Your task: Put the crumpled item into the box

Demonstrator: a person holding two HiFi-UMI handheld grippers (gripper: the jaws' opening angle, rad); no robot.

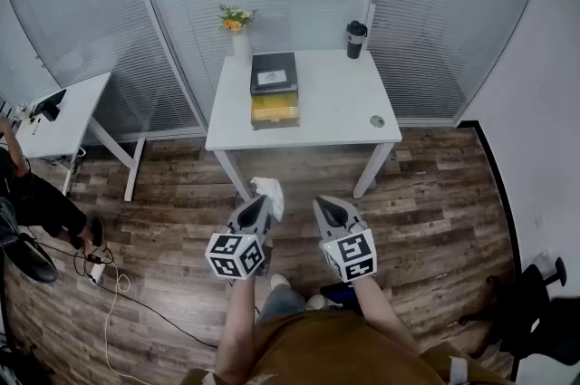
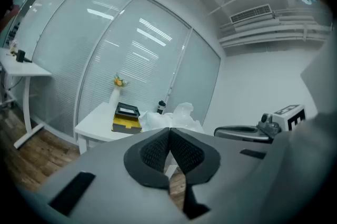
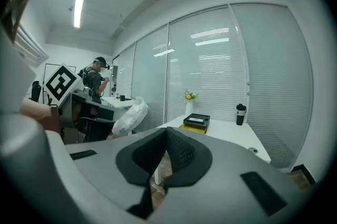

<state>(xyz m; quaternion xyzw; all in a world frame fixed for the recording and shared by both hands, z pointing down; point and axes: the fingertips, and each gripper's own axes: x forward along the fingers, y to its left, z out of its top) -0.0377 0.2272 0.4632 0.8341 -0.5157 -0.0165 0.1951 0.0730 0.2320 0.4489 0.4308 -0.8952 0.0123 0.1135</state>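
A white crumpled item sticks out past the tips of my left gripper, whose jaws are shut on it above the wood floor. It bulges over the closed pads in the left gripper view and shows at the left in the right gripper view. My right gripper hovers beside it, shut with nothing between its pads. The box, black over yellow, rests on the white table ahead, well beyond both grippers. The box also shows in both gripper views.
On the table stand a vase of flowers, a black tumbler and a small round disc. Blinded glass walls rise behind. A second desk and a seated person are at left, cables on the floor, a chair at right.
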